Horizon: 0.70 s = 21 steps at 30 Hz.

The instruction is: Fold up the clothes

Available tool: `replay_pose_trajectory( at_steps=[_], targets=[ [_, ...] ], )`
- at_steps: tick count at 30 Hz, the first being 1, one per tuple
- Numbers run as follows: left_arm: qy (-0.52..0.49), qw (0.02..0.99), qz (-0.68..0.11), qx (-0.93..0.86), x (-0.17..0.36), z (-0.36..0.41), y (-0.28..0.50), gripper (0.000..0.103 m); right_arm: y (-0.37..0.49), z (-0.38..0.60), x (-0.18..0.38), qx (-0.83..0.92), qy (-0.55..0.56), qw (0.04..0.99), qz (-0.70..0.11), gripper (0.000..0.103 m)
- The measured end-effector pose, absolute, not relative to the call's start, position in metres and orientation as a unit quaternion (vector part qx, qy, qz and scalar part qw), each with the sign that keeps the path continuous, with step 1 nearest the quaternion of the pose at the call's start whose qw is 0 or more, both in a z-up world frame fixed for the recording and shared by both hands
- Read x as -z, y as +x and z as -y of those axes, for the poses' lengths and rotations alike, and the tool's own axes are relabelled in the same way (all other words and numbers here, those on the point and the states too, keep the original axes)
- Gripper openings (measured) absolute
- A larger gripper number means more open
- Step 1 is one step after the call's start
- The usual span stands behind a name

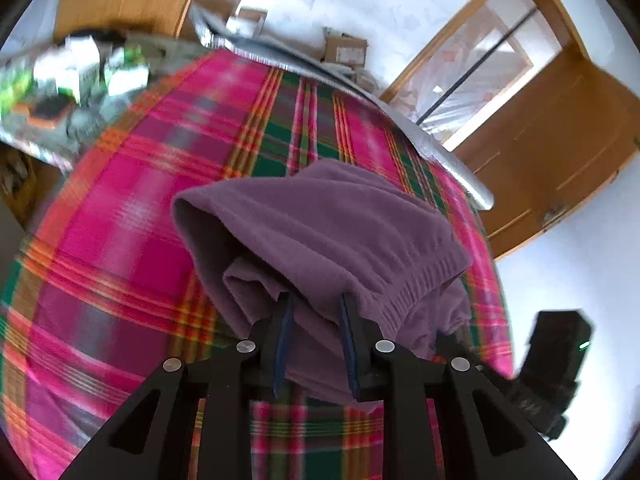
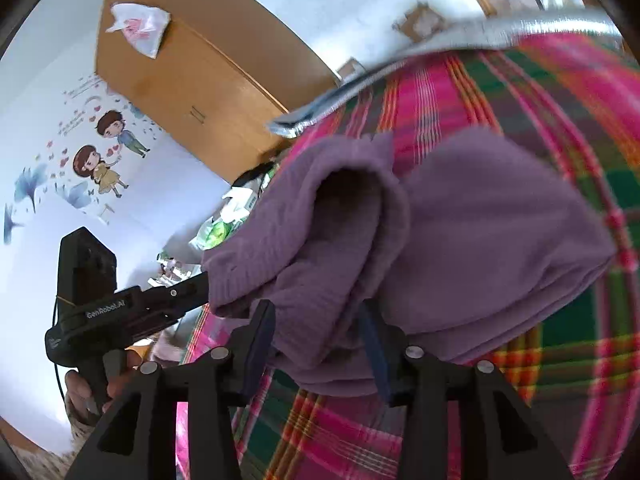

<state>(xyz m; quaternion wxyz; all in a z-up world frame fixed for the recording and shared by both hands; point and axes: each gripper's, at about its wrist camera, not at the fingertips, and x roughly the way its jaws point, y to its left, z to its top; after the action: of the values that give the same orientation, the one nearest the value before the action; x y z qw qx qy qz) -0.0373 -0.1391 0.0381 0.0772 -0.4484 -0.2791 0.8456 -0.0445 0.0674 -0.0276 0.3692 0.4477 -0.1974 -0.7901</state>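
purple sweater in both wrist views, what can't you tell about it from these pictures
- Left wrist view: the purple sweater is bunched, so its sleeves and collar are buried in its own folds.
- Left wrist view: the left gripper covers the near hem.
- Right wrist view: the right gripper hides the near edge; whether the pads press the fabric is unclear.
- Both views: the plaid blanket is motion-blurred.

Bright, even daylight fills both my views; the white walls (image 1: 360, 4) glare almost blank. Motion blur smears the plaid blanket (image 1: 132, 184), worst toward its far edge. The purple garment (image 2: 480, 220) on it stays fairly sharp, shading its own folds softly. Fisheye bending curves everything near the dark rims.
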Motion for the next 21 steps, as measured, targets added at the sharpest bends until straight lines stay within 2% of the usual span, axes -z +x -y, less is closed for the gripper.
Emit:
replay_pose_trajectory(
  at_steps=[3,7,10,11,16,19,21],
  targets=[
    [-0.464,0.067,0.289,-0.835,-0.032,0.141,-0.039,0.030,-0.049,-0.063,0.035,0.784,0.460,0.365,0.199,0.047],
    [-0.457,0.080,0.329,-0.823,-0.031,0.149,-0.030,0.030,-0.056,-0.064,0.043,0.770,0.470,0.369,0.224,0.047],
    [-0.447,0.116,0.366,-0.808,-0.032,0.148,-0.038,0.053,-0.060,-0.061,0.046,0.766,0.471,0.372,0.231,0.046],
    [-0.452,0.120,0.363,-0.806,-0.032,0.145,-0.042,0.054,-0.061,-0.060,0.047,0.764,0.471,0.373,0.234,0.045],
    [-0.478,0.135,0.366,-0.787,-0.025,0.128,-0.056,0.053,-0.059,-0.054,0.042,0.773,0.462,0.378,0.214,0.020],
    [-0.491,0.115,0.367,-0.782,-0.018,0.128,-0.062,0.052,-0.056,-0.051,0.030,0.785,0.447,0.384,0.192,0.014],
    [-0.487,0.117,0.389,-0.773,-0.016,0.131,-0.064,0.046,-0.052,-0.051,0.019,0.801,0.429,0.383,0.169,0.013]
  ],
)
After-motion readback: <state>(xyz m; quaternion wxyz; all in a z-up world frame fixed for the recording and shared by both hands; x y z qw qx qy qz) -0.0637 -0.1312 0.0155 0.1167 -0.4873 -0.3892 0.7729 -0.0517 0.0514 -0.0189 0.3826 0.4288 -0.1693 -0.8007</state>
